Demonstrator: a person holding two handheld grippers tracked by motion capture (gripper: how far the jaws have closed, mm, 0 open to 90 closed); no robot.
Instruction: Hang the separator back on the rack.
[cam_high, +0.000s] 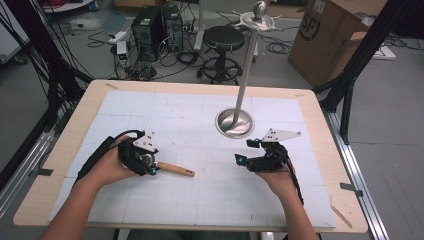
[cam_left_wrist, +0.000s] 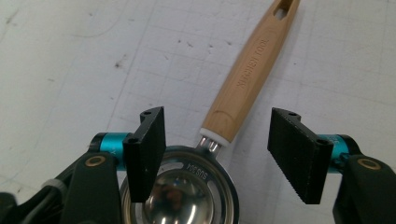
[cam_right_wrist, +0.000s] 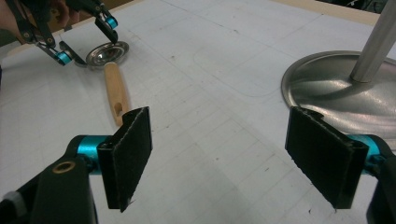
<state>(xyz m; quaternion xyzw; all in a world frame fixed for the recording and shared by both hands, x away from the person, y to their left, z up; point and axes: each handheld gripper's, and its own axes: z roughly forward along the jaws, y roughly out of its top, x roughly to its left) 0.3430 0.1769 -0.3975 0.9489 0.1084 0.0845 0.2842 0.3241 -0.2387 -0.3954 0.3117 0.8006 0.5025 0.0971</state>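
Strainer (cam_left_wrist: 187, 196) bowl is seated between the half-open jaws of the left gripper (cam_left_wrist: 219, 158), ungripped; wooden handle (cam_left_wrist: 250, 74) extends beyond; right gripper (cam_right_wrist: 233, 158) is held wide, empty

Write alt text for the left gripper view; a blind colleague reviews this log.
The left claw straddles the round steel head of a wooden-handled utensil lying on a white gridded mat, jaws not yet touching it. The handle runs away toward the upper right.

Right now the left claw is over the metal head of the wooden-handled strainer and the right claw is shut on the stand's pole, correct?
Not quite. The left claw is indeed over the metal head of the wooden-handled strainer. The right claw, though, stands open with nothing between its jaws, apart from the stand's pole, as the right gripper view shows.
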